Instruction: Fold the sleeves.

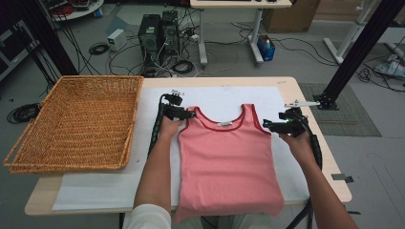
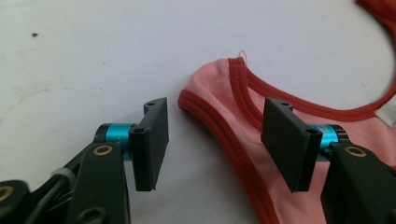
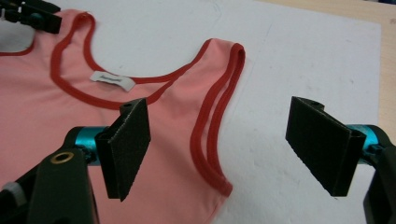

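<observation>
- The pink tank top (image 1: 228, 160) lies flat on the desk (image 1: 286, 86), hem at six o'clock, straps at twelve; long axis six-to-twelve.
- Left tool (image 1: 190, 114): spread, straddling the left strap (image 2: 219, 100), not pinching.
- Right tool (image 1: 266, 125): spread beside the right strap (image 3: 219, 102).
- Nothing folded yet; wicker basket (image 1: 76, 121) at nine o'clock.

Matt pink cloth tank top (image 1: 229, 155), rough woven wicker basket (image 1: 76, 121), smooth white table cover (image 1: 95, 191)
</observation>
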`<state>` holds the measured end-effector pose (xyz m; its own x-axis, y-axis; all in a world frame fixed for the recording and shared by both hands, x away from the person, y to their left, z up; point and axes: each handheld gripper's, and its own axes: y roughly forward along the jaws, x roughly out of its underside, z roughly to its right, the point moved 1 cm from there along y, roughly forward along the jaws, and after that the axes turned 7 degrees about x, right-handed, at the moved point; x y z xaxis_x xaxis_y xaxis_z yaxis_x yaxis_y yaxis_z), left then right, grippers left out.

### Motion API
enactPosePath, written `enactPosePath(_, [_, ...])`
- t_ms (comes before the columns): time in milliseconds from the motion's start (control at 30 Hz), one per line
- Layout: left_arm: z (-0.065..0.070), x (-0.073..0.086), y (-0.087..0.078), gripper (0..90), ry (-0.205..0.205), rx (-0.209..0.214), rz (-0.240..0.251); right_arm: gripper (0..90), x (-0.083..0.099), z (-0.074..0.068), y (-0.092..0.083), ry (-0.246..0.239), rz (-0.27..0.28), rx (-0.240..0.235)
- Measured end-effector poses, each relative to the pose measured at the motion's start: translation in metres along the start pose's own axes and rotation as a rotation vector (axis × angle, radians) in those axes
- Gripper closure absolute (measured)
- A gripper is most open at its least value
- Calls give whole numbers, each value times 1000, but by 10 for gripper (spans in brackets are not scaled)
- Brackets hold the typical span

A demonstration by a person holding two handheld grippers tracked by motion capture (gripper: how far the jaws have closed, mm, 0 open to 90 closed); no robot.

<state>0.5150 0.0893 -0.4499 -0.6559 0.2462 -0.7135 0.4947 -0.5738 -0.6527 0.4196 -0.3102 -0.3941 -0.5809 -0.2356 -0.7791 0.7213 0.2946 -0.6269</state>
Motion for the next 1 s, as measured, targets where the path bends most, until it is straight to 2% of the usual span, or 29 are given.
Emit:
enactPosePath(100, [3,-1,2,451,14,-35,-1,252,-6,0,12,-9,-27,19])
enactPosePath(167, [3,-1,2,492,9,-48,4,266,-9,1,20,-6,-31,30])
enactPosePath(267, [3,-1,3,543,13,-50,9,273,-12,2,34,-2,-67,53])
enactPosePath(333, [4,-1,3,613,15,-49,11,309,-14,2,43,2,-80,58])
enactPosePath(400, [3,-1,4,668,-6,-21,25,358,-17,2,51,2,-106,52])
enactPosePath(500, [5,-1,5,721,25,-50,13,383,-19,4,63,16,-111,45])
enactPosePath(567, [3,-1,5,772,8,-53,20,382,-20,7,75,23,-161,55])
enactPosePath(633, [-1,1,5,821,-53,-31,46,382,-22,8,82,34,-175,57])
enactPosePath(667, [-4,1,5,831,-72,-18,56,382,-24,8,87,52,-177,54])
enactPosePath(733, [-6,2,4,842,-91,-2,61,382,-25,10,93,75,-161,52])
enactPosePath(767, [-6,2,4,845,-89,-2,63,382,-25,10,97,86,-182,53])
enactPosePath(833, [-4,2,5,846,-78,-7,62,385,-25,8,108,62,-236,58])
enactPosePath(900, [-3,2,6,849,-90,11,68,427,-28,5,112,44,-234,68])
enactPosePath(967, [-2,1,7,852,-91,9,66,488,-30,4,113,19,-234,75])
enactPosePath(1000, [-2,1,7,855,-93,8,67,518,-30,2,114,-8,-241,91])
